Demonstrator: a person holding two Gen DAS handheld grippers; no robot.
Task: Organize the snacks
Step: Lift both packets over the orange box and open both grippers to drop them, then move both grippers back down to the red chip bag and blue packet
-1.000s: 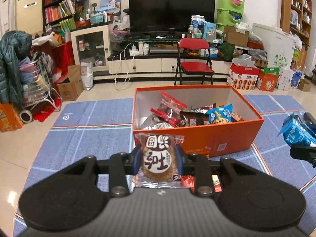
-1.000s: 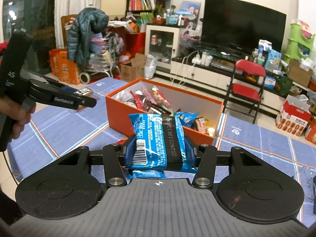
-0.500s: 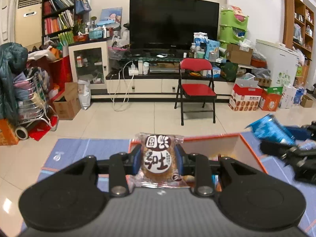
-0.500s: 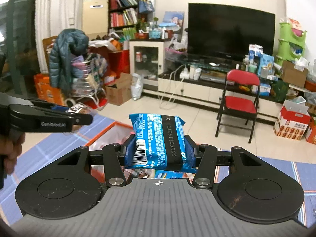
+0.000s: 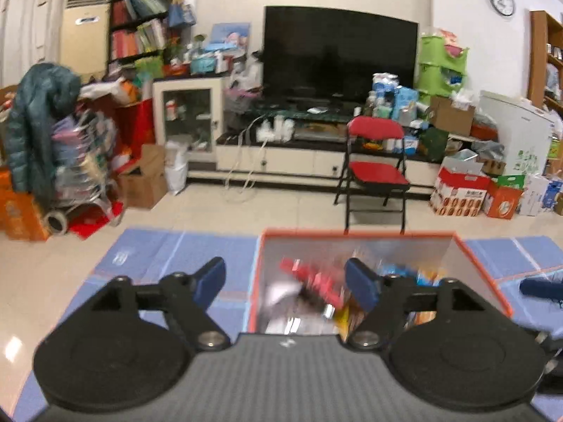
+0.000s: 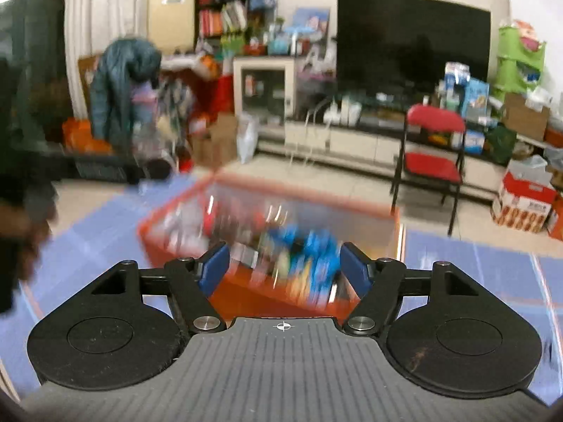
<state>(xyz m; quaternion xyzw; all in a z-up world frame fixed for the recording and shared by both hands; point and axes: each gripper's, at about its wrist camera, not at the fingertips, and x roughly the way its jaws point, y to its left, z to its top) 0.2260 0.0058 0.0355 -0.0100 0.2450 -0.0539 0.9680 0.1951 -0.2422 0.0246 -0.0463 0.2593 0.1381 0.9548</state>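
Left gripper (image 5: 286,281): matte black body with a ribbed grey top plate, two round black discs at the sides, silver screws at the finger pivots, blue pads (image 5: 362,286) on black fingers. Right gripper (image 6: 283,269) is the same build, with a white crosshair mark on its plate and scuffs on the right disc

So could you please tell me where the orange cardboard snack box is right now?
The orange cardboard snack box sits on the blue floor mat just ahead of both grippers, in front of the red folding chair, centre-right in the left wrist view.
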